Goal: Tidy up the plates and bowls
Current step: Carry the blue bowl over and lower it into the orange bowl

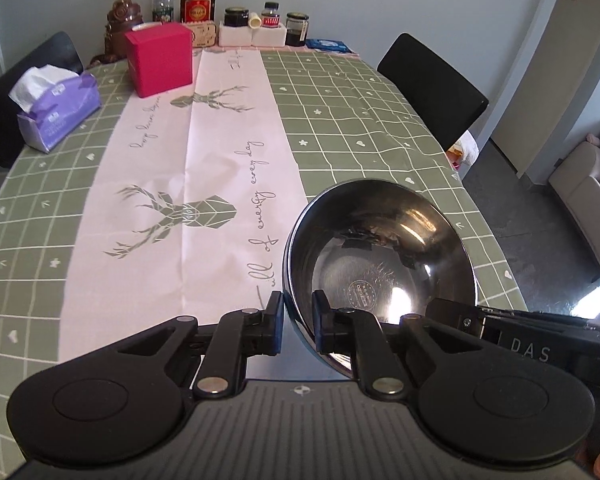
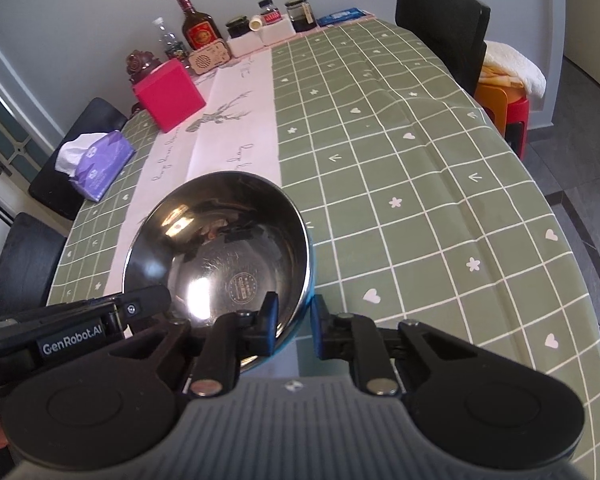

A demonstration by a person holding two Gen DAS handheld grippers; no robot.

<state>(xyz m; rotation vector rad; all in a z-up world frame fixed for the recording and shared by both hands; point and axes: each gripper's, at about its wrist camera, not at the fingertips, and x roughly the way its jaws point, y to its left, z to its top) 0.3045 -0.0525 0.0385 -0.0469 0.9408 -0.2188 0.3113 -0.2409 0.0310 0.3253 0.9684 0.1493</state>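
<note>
Now both grippers have hold of one shiny steel bowl [image 1: 380,248], one on each side of it. From the left wrist view, the left gripper [image 1: 298,320] is clamped on the bowl's near-left rim, one pad outside the wall and one pad inside. From the right wrist view, the right gripper [image 2: 294,326] pinches the near-right rim the same way, its left finger inside the bowl and its right finger outside. The bowl is tilted, its open mouth facing the cameras, over the near part of the table [image 2: 420,208], at the seam of the pale deer-print runner [image 1: 204,168] and the green checked cloth. Each view catches the other gripper's black body at the bowl's far side. Further back sit a red box [image 1: 160,58], a purple tissue pack [image 1: 60,108], and bottles and jars along the wall.
</note>
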